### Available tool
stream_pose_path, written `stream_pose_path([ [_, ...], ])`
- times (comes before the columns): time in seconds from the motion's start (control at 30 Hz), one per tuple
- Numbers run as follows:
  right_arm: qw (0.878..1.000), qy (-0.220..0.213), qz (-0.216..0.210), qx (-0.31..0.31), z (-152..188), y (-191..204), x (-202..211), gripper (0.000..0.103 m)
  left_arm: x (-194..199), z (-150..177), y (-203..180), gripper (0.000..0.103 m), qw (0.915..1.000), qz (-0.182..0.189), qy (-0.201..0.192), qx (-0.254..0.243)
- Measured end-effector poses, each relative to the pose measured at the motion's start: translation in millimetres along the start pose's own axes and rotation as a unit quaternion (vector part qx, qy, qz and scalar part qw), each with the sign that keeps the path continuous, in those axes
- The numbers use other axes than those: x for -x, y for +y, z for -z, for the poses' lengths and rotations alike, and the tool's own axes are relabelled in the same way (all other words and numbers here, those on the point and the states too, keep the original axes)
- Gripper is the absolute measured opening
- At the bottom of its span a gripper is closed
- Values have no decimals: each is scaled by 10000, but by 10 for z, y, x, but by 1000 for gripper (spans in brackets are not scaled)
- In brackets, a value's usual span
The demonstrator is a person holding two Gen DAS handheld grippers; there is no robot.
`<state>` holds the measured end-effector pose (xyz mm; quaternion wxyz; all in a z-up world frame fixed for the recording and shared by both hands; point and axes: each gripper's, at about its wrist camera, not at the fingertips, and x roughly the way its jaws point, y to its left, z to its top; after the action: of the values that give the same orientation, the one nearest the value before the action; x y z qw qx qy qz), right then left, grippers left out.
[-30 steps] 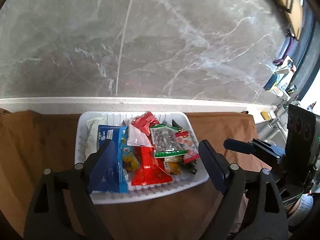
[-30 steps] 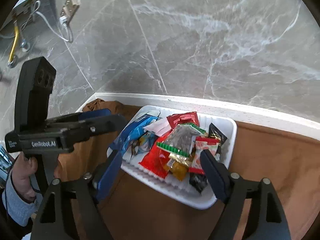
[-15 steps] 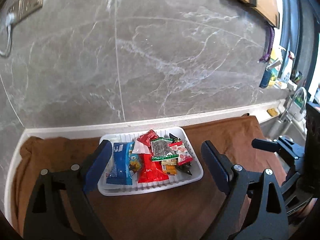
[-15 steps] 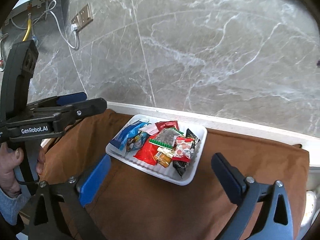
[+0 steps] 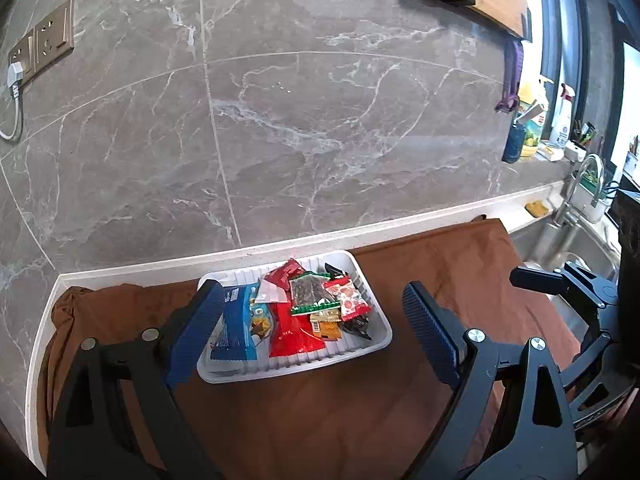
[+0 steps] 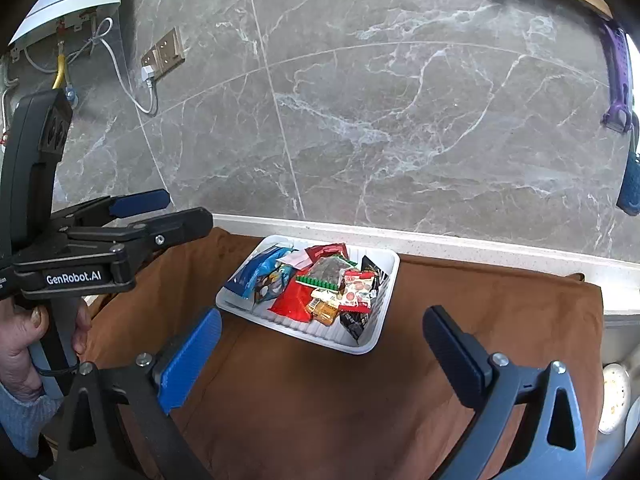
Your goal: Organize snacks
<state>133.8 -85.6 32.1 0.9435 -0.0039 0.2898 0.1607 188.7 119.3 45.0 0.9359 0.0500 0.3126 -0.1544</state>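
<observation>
You held both the left gripper [image 5: 312,322] and the right gripper [image 6: 322,338] back from the desk, jaws released and empty. The snacks [image 5: 298,310] lay heaped together in the white tray [image 5: 384,332] on the brown cloth [image 5: 440,272]. That fitted either a finished gathering or a sorting about to start.

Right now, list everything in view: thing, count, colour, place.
tray: one, white, on the cloth near the wall
snack packets: several, red, blue, green and others, piled in the tray
cloth: one, brown, covering the counter
wall: grey marble tiles, behind the counter
sockets: two, bronze, wall upper left
faucet: one, metal, far right
left gripper: open, empty
right gripper: open, empty
hand: one, holding the left gripper's handle
</observation>
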Motion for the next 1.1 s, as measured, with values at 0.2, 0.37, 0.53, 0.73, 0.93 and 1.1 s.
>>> stream_pose_path([
  [0.2, 10000, -5, 2, 3, 15, 9, 35, 103, 39, 14, -27, 91, 10000, -30, -13, -59],
  [0.37, 10000, -9, -14, 19, 24, 10, 50, 103, 67, 16, -27, 91, 10000, -44, -26, -75],
  [0.53, 10000, -12, -10, 18, 32, 13, 56, 103, 81, 16, -6, 91, 10000, -52, -43, -64],
  [0.73, 10000, -3, -12, 14, 41, 27, 57, 103, 81, 19, 21, 91, 10000, -43, -23, -36],
  [0.93, 10000, 3, -23, 22, 52, 49, 65, 103, 88, 22, 24, 91, 10000, -31, -22, -21],
  [1.1, 10000, 3, -36, 39, 63, 65, 60, 103, 100, 22, 17, 91, 10000, -67, -21, -23],
])
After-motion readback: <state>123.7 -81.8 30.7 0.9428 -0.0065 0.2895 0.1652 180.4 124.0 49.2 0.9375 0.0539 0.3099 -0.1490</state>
